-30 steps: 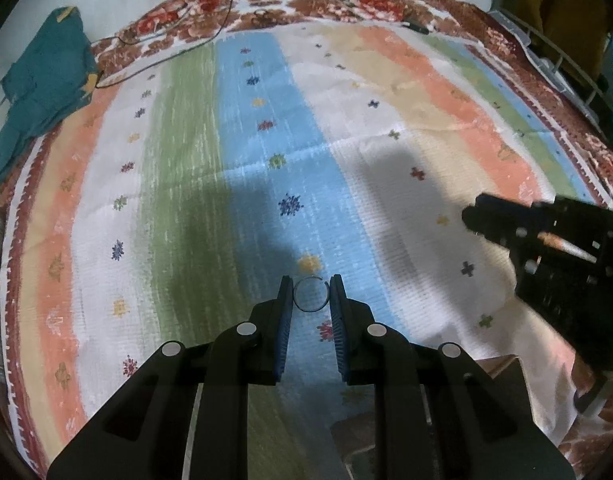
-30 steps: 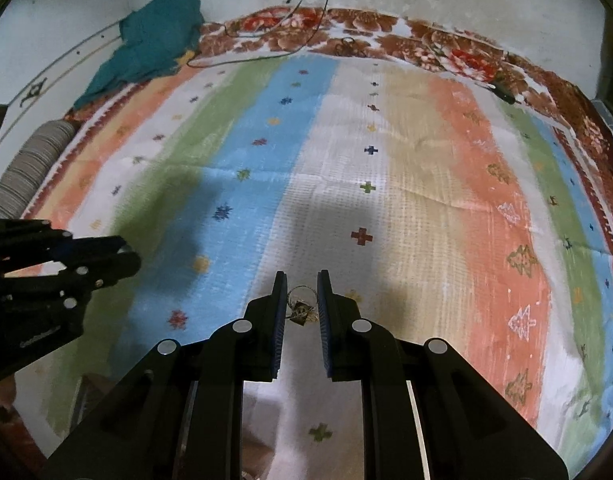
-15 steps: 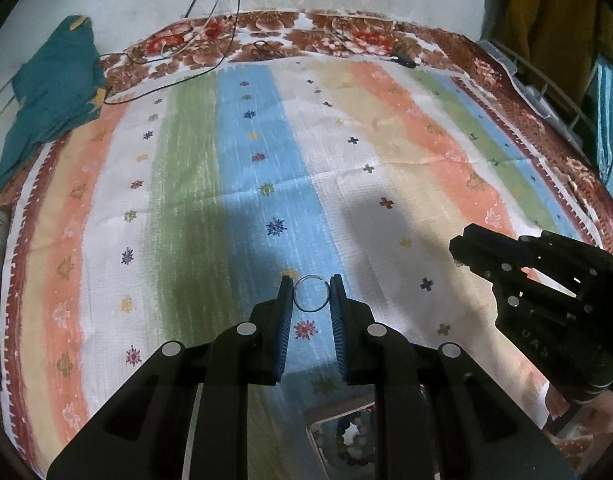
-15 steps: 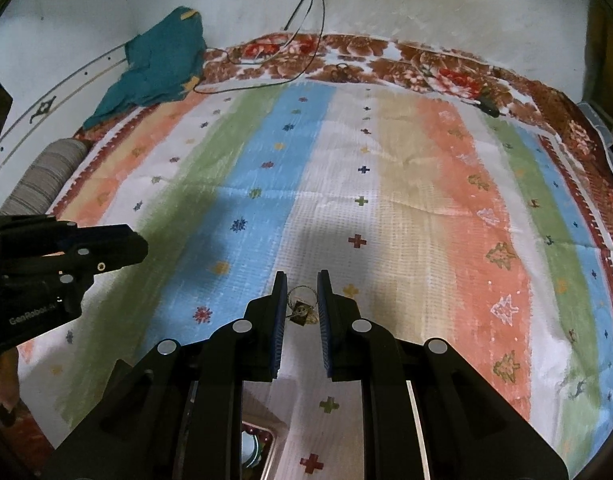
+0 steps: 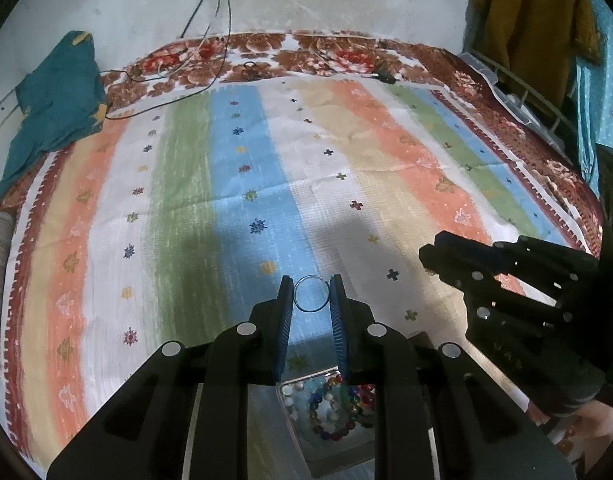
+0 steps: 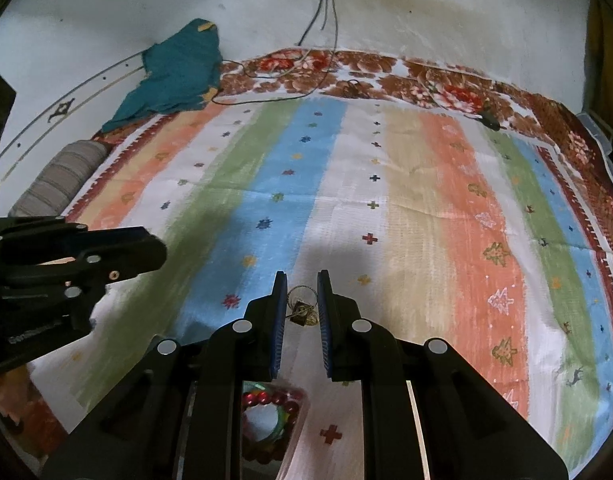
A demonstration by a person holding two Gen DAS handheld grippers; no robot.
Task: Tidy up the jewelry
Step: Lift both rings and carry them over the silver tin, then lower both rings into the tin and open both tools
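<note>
My left gripper (image 5: 311, 294) is shut on a thin silver ring (image 5: 311, 279), held between its blue pads above the striped bedspread. Below it a jewelry box compartment (image 5: 302, 432) shows a multicoloured bead bracelet (image 5: 338, 404). My right gripper (image 6: 302, 302) is shut on a small gold earring (image 6: 300, 312) with a hoop and a dangling charm. Under it a compartment holds a red bead bracelet (image 6: 266, 400) and a green bangle (image 6: 284, 426). The right gripper also shows in the left wrist view (image 5: 506, 292), the left gripper in the right wrist view (image 6: 66, 256).
A striped bedspread (image 6: 426, 220) covers the bed. A teal cloth (image 6: 174, 76) lies at its far left corner, with cables (image 6: 274, 80) along the far edge. A striped bolster (image 6: 54, 184) lies at the left. Clothes (image 5: 526, 32) hang at the far right.
Both grippers have risen and pulled back with their pieces still held. The jewelry box compartments have come into view beneath them.
</note>
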